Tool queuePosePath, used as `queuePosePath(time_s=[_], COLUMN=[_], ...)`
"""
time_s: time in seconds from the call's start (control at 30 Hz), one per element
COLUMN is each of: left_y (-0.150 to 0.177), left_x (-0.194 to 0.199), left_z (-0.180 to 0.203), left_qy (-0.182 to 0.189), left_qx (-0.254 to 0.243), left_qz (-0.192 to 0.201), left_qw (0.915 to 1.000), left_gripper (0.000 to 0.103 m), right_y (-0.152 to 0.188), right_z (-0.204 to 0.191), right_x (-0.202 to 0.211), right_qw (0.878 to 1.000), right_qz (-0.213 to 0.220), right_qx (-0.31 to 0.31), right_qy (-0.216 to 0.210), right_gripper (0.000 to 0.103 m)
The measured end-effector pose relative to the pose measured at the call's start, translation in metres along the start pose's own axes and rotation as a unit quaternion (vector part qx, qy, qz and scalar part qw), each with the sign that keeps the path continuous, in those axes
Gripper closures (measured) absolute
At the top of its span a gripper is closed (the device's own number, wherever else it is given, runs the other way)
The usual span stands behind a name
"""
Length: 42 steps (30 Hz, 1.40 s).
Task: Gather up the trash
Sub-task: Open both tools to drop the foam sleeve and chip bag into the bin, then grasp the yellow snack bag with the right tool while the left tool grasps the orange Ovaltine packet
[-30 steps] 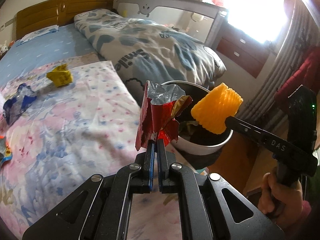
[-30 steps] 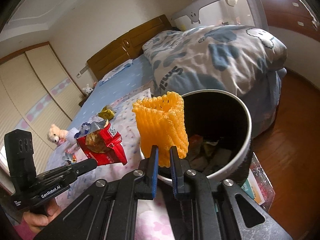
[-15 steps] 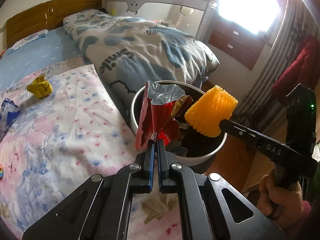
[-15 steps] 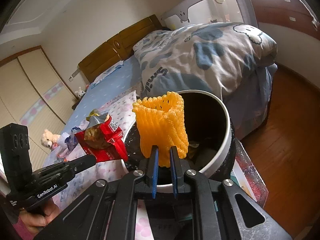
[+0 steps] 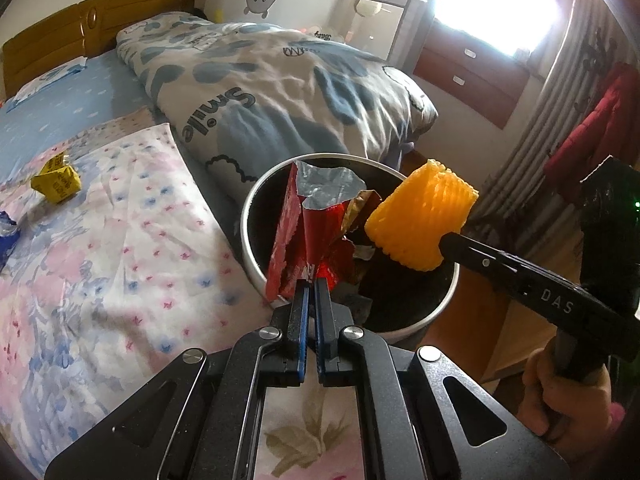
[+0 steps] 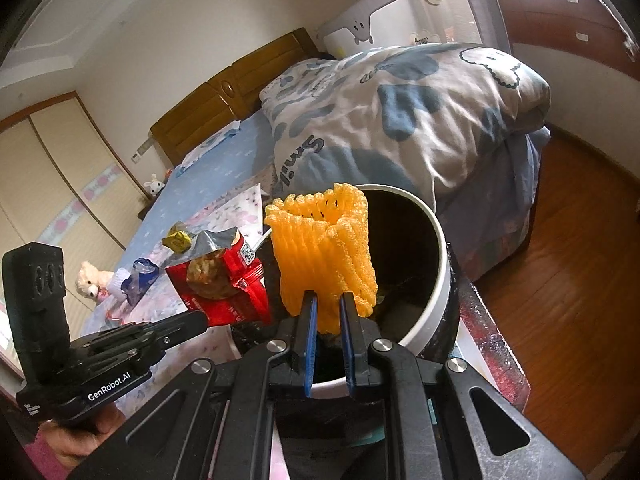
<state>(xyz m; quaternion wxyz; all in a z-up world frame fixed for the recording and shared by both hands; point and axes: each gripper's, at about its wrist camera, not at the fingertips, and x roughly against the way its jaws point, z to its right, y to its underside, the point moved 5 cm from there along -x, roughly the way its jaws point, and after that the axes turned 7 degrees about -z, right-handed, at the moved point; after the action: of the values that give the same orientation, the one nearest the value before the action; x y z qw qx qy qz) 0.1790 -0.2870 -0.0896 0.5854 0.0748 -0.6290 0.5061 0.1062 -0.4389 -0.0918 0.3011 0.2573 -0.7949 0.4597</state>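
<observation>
Your left claw (image 5: 311,290) is clamped on a torn red foil snack wrapper (image 5: 308,236) over the white-rimmed black trash bin (image 5: 256,204); your right claw (image 5: 442,249) pinches an orange foam fruit net (image 5: 420,216) beside it.

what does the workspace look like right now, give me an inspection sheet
surface: floral sheet spread on the bed, beside a folded cloud-print duvet
job's things: round trash bin with a white rim at the bed's edge, wrappers already inside; red snack bag and orange foam net both held above its mouth
clutter: crumpled yellow wrapper and blue wrapper lie on the sheet
grippers: left gripper shut on the red snack bag; right gripper shut on the orange foam net
cables: nothing seen
surroundings: wooden headboard, drawers under a bright window, plush toys, wooden floor
</observation>
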Motion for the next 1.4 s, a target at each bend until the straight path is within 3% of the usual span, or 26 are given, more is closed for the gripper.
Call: queuePosePath(time_s=[0.23,0.4,0.47,0.53,0.57,0.6,0.7,0.77,0.97,1.4], left_y=[-0.003,-0.003,-0.001,0.003,0.005,0.007,0.015,0.022,0.048,0.104], left_x=[-0.007,-0.006,-0.005,-0.003,0.0,0.001,0.008,0.013,0.035,0.082], left_z=[0.005,0.008,0.006,0.002,-0.002,-0.005,-0.018,-0.029,-0.067,-0.142], left_qy=[0.013,0.014,0.01,0.007,0.002,-0.001,-0.008,-0.016,-0.041,-0.094], left_qx=[-0.003,-0.004,-0.004,0.001,0.008,0.013,0.031,0.042,0.085,0.165], left_qz=[-0.008,-0.005,-0.005,-0.002,0.001,0.004,0.006,0.01,0.021,0.042], left_qw=[0.9999,0.9999,0.9999,1.0,1.0,0.9999,0.9995,0.9989,0.9953,0.9809], left_gripper=[0.1,0.098,0.091,0.072,0.06,0.055,0.052,0.049,0.043,0.041], right_y=[-0.003,-0.005,-0.006,-0.007,-0.007,-0.008,-0.007,-0.007,-0.001,0.024], right_z=[0.003,0.005,0.006,0.006,0.006,0.006,0.003,-0.003,-0.035,-0.125], right_x=[-0.007,-0.008,-0.007,-0.005,-0.005,-0.005,-0.004,-0.003,-0.005,-0.044], right_qw=[1.0,1.0,1.0,1.0,1.0,1.0,1.0,1.0,1.0,0.995], right_qz=[-0.008,-0.006,-0.003,0.002,0.004,0.005,0.006,0.008,0.008,-0.034], right_qx=[-0.001,-0.005,-0.008,-0.01,-0.012,-0.013,-0.018,-0.018,0.005,0.068], right_qy=[0.003,0.007,0.006,0.004,0.004,0.004,0.0,-0.005,-0.019,-0.07], right_gripper=[0.092,0.079,0.06,0.048,0.047,0.045,0.038,0.027,0.017,0.015])
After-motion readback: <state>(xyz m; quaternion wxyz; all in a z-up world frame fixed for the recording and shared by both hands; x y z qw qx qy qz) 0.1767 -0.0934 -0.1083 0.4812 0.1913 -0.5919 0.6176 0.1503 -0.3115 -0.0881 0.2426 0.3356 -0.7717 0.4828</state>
